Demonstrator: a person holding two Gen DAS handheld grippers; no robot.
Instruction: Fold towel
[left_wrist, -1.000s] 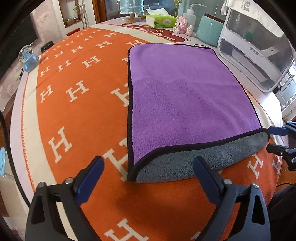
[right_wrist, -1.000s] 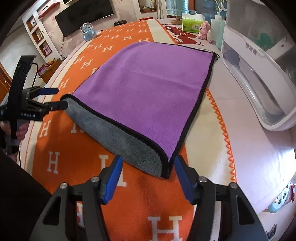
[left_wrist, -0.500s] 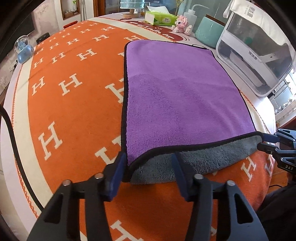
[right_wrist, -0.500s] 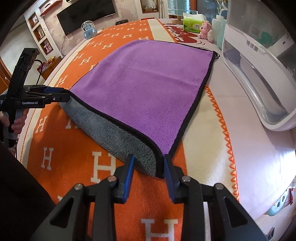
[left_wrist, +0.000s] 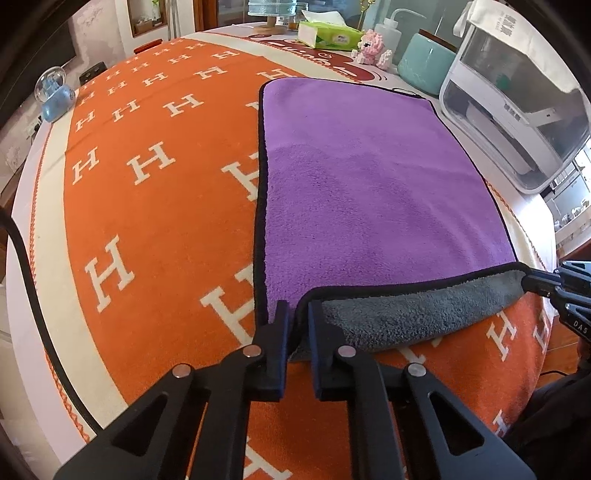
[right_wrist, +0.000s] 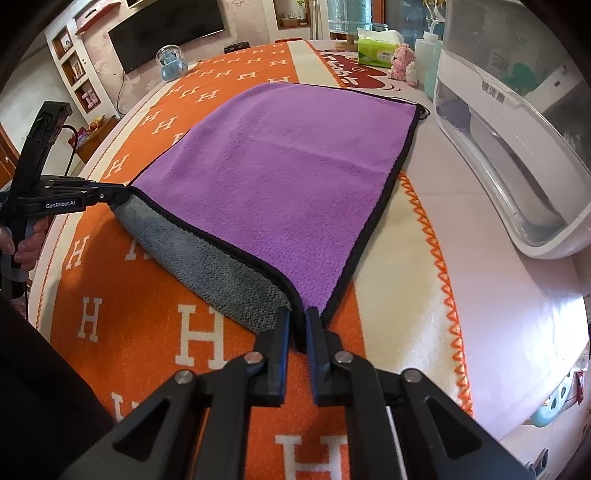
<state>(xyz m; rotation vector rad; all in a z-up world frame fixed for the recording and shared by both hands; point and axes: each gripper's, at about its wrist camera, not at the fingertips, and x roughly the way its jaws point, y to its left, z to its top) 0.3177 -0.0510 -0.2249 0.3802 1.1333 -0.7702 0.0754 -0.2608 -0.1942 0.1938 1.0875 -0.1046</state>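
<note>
Closed in since a second ago: left gripper (left_wrist: 295, 308) and right gripper (right_wrist: 297, 314), each now clamped on a near corner of the purple towel (left_wrist: 369, 192). Lying flat on the orange cloth (left_wrist: 166, 221), grey underside curled up at 6 o'clock.

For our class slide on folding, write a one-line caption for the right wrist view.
Right gripper and left gripper each pinch a near corner of the purple towel.
</note>
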